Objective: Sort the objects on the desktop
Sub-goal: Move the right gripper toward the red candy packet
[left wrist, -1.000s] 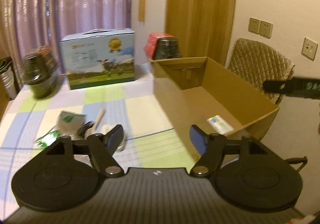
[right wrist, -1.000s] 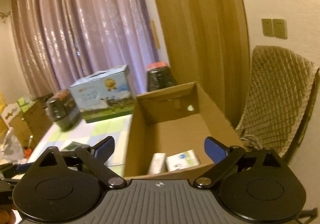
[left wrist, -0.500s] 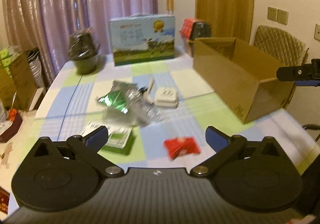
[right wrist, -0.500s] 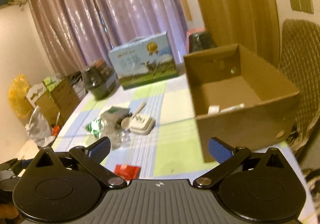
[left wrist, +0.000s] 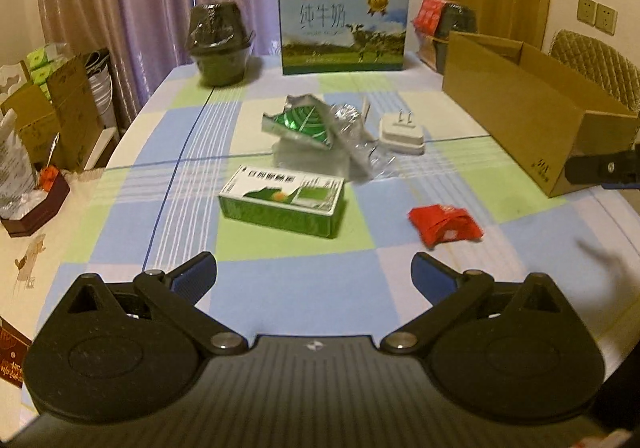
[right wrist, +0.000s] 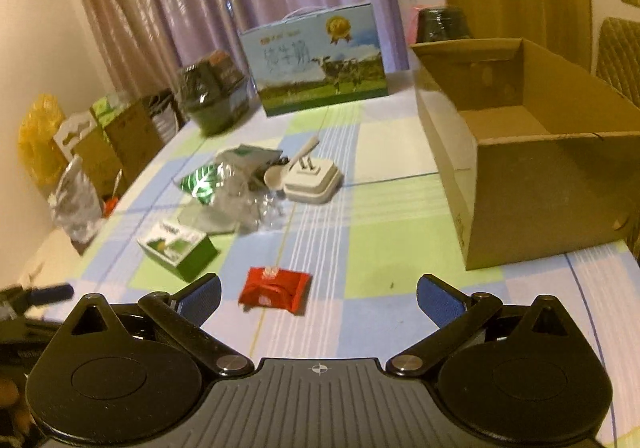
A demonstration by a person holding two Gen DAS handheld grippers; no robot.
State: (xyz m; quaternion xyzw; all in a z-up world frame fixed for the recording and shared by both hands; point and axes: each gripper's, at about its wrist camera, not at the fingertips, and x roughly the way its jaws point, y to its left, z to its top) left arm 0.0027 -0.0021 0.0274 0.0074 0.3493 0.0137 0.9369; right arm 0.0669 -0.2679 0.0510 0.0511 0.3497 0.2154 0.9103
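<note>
**Both grippers pulled back from box; next pick not yet started**

Since a second ago both views have swung off the cardboard box interior and back over the table. The whole clutter is now framed; at half a second ago it was already in view but further off.

Left to right across the checked tablecloth (left wrist: pixel 280 288):
- Green carton (left wrist: pixel 282 200) lies flat, nearest the left gripper (left wrist: pixel 313 276), whose jaws are spread wide with nothing between them.
- Behind it, a crumpled foil and clear-plastic wrapper pile (left wrist: pixel 320 131), with a white spoon (right wrist: pixel 294 163) seen at its edge in the right view.
- White plug adapter (left wrist: pixel 402 133) sits just beside the pile, prongs up.
- Red packet (right wrist: pixel 276 290) lies alone near the front, almost directly ahead of the right gripper (right wrist: pixel 319 298), jaws also wide and empty.
- Cardboard box (right wrist: pixel 520 151) stands at the right table edge, open top. Its floor near the front wall is hidden in both views, so the contents cannot be told.

Step judged: between placements, target selection. The red packet is judged the likely pick for the right gripper, the green carton for the left.

Next move calls for: descent over the packet, jaws straddling its short side, a low flat grasp since it is thin and soft. Risk: the packet sliding on the cloth.
</note>
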